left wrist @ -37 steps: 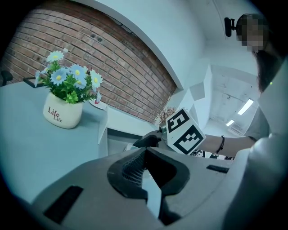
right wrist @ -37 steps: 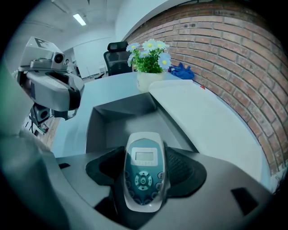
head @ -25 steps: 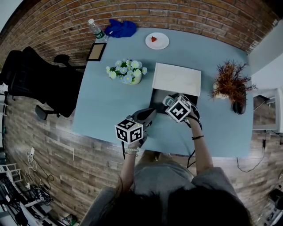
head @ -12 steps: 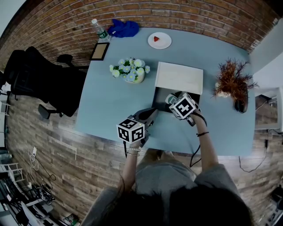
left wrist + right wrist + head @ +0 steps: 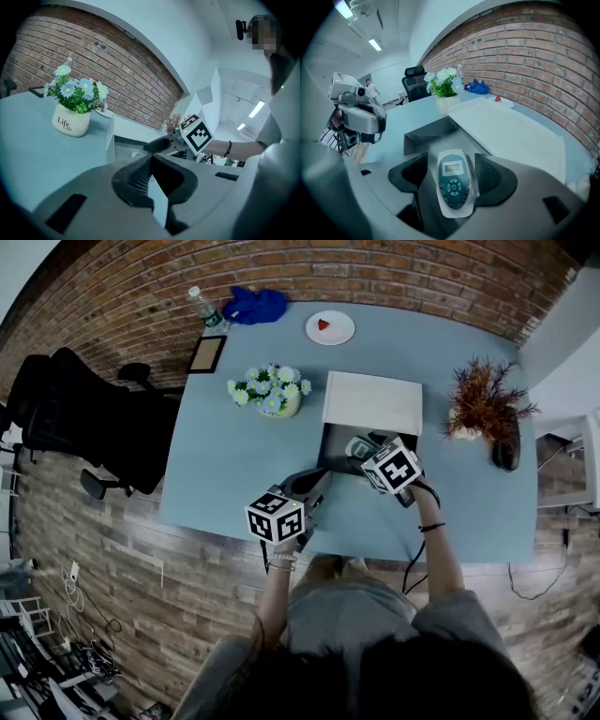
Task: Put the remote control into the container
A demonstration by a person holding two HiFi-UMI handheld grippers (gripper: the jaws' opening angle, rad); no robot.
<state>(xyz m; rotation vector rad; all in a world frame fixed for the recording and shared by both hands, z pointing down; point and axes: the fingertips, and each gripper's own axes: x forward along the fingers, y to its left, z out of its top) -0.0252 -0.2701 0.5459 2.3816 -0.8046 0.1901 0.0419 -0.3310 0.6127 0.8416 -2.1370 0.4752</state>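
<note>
A white shell and a dark teal keypad are shown on the remote control (image 5: 453, 185); the container (image 5: 425, 133) is coloured dark grey, the table (image 5: 220, 460) pale blue, the wall (image 5: 394, 273) patterned in red brick.

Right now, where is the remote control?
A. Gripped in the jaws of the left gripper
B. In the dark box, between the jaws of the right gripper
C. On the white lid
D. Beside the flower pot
B: the right gripper view shows the remote control lying in the dark box, between the jaws of the right gripper, which have just been opening and stand open on either side of it.
</note>
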